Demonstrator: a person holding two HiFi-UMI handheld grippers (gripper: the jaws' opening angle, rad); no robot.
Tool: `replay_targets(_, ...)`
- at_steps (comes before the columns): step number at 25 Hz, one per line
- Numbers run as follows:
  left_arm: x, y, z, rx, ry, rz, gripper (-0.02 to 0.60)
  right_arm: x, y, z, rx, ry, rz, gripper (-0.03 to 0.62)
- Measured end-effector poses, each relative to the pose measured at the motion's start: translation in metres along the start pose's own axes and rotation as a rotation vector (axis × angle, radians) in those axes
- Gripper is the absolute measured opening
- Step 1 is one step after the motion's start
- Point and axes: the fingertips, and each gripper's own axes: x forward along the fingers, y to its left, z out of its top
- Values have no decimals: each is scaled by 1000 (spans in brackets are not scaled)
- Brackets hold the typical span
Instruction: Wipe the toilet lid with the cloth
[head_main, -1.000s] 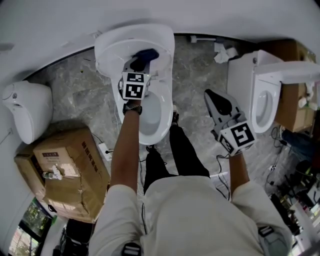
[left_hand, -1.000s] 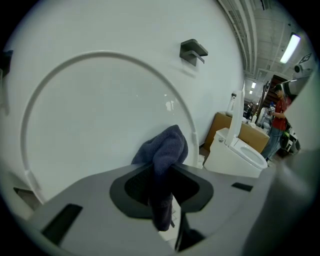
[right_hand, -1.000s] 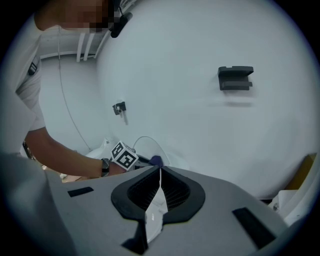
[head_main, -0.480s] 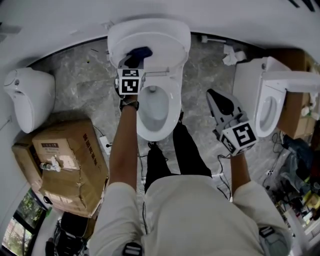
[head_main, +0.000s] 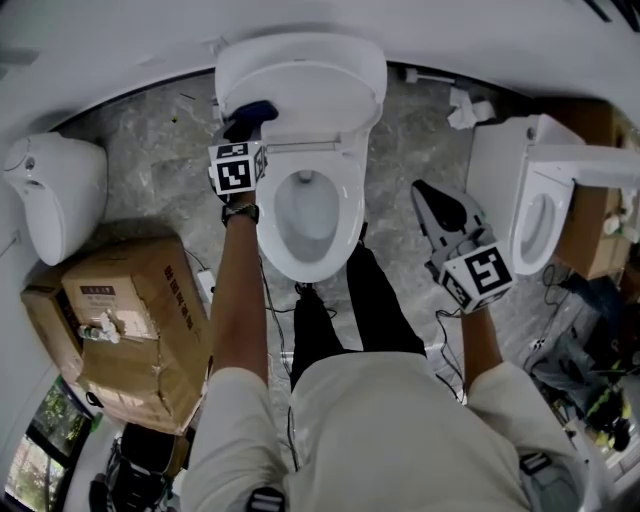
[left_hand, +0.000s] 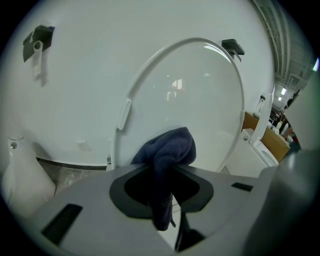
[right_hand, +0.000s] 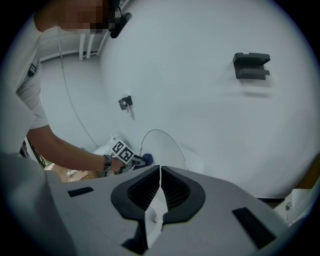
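Left gripper (head_main: 243, 135) clenched on cloth (head_main: 252, 112); cloth sits at lower left of raised lid (head_main: 315, 85), seemingly touching. Right gripper (head_main: 430, 195) jaws together, empty, right of toilet (head_main: 305, 230).

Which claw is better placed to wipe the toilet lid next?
Left. The left claw grips the cloth close to the raised lid; the right claw is shut, empty, off to the side.
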Motion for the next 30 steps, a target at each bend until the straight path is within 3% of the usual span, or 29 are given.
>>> replay_targets(5, 15, -19, -4, -3, 23, -45, 83, 1, -5, -8, 4, 14, 5, 31)
replay_targets(18, 48, -115, 3, 54, 31, -210, 83, -20, -34, -26, 27, 17, -38, 31)
replay_targets(24, 58, -169, 12, 90, 4, -325, 83, -30, -46, -38, 50, 20, -54, 31)
replay_targets(30, 75, -216, 1, 154, 29, -424, 83, -38, -55, -51, 61, 32, -68, 31)
